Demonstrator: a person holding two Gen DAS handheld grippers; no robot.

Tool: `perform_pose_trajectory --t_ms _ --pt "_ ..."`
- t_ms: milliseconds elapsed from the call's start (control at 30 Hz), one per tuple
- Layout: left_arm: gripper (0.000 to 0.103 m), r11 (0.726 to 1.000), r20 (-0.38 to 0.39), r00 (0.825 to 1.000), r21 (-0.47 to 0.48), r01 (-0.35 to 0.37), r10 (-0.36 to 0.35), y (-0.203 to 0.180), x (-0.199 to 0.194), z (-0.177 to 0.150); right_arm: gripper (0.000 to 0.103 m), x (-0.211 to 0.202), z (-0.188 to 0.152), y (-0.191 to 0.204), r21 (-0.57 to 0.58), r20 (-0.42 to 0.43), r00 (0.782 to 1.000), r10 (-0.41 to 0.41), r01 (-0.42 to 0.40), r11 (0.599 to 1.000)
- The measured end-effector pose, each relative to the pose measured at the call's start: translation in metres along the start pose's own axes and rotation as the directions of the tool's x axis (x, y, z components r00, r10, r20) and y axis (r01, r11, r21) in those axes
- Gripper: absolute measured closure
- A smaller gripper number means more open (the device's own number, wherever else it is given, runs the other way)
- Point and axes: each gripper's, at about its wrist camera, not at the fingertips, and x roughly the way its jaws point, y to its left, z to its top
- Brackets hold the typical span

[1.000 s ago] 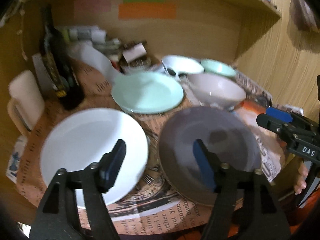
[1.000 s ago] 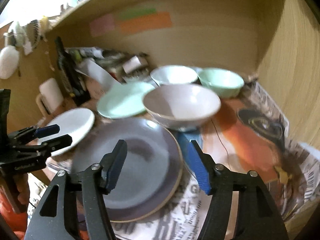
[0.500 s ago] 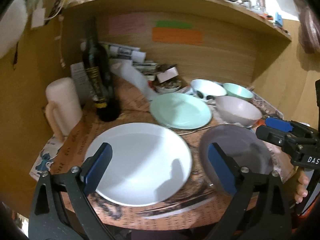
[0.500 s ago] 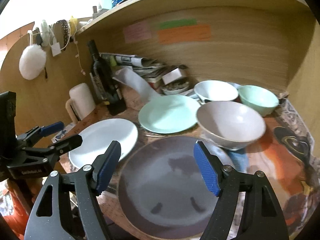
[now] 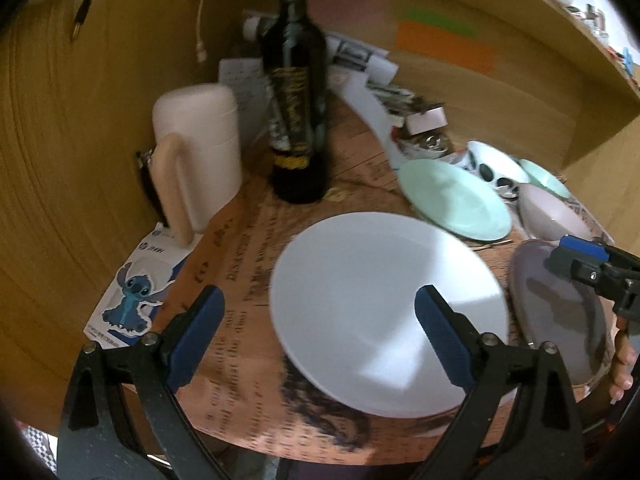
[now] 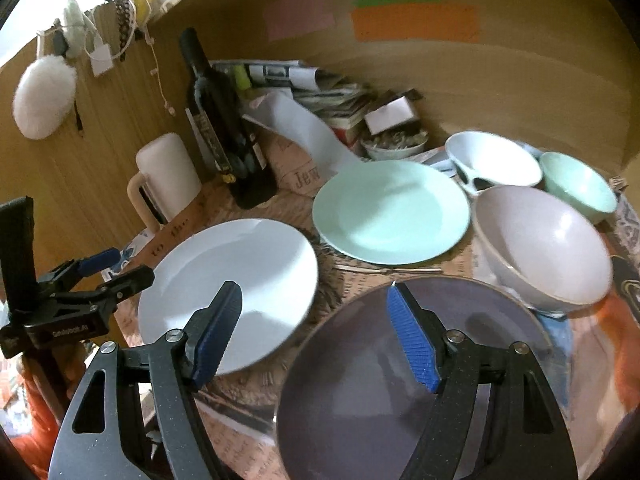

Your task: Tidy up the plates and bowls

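Note:
A white plate (image 5: 384, 304) (image 6: 236, 284) lies at the table's front left. A grey plate (image 6: 400, 384) (image 5: 560, 312) lies at the front right. A mint plate (image 6: 390, 210) (image 5: 454, 198) lies behind them. A pale grey bowl (image 6: 544, 248), a white bowl (image 6: 492, 162) and a mint bowl (image 6: 576, 180) stand at the back right. My left gripper (image 5: 316, 332) is open and empty, over the white plate's left edge. My right gripper (image 6: 314, 328) is open and empty, between the white and grey plates.
A dark bottle (image 5: 298, 92) (image 6: 224, 128) and a cream mug (image 5: 196, 156) (image 6: 166, 172) stand at the back left. Papers, a small box and a small dish (image 6: 394, 146) crowd the back wall. Newspaper (image 5: 248, 264) covers the table. Wooden walls close in on the left, the back and the right.
My left gripper has swung left, from between the two front plates to the white plate's left edge. My right gripper has pulled back and turned left. Both stay open.

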Motion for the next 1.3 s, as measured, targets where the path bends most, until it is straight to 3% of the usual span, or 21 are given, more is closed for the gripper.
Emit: perform_pose_trajectory --t_ms 233,267,400,500,800,1300 --pt "0.006 1.0 -0.041 0.999 -0.017 0.009 -0.01 0.024 0.02 -0.004 0.031 0.031 0.007 0.005 0.003 -0.068 0.998 -0.016 0.016 1.0" --pt "0.007 1.0 -0.044 0.999 -0.021 0.013 -0.014 0.027 0.021 -0.004 0.035 0.034 0.007 0.005 0.004 -0.079 0.997 -0.015 0.015 1.0" --pt "0.025 0.998 -0.07 0.996 -0.033 0.051 -0.053 0.035 0.027 -0.004 0.052 0.05 0.01 0.007 0.001 -0.135 0.991 -0.025 0.026 1.0" --pt "0.032 0.998 -0.079 0.995 -0.03 0.062 -0.065 0.037 0.029 -0.003 0.062 0.06 0.012 0.007 0.008 -0.166 0.986 -0.031 0.033 0.999" --pt "0.06 0.992 -0.112 0.987 -0.054 0.111 -0.116 0.045 0.037 -0.009 0.075 0.08 0.013 0.009 -0.001 -0.247 0.967 -0.059 0.061 0.998" --pt "0.08 0.978 -0.146 0.967 -0.058 0.201 -0.208 0.035 0.04 -0.013 0.078 0.09 0.013 0.013 -0.031 -0.268 0.96 -0.077 0.071 0.997"
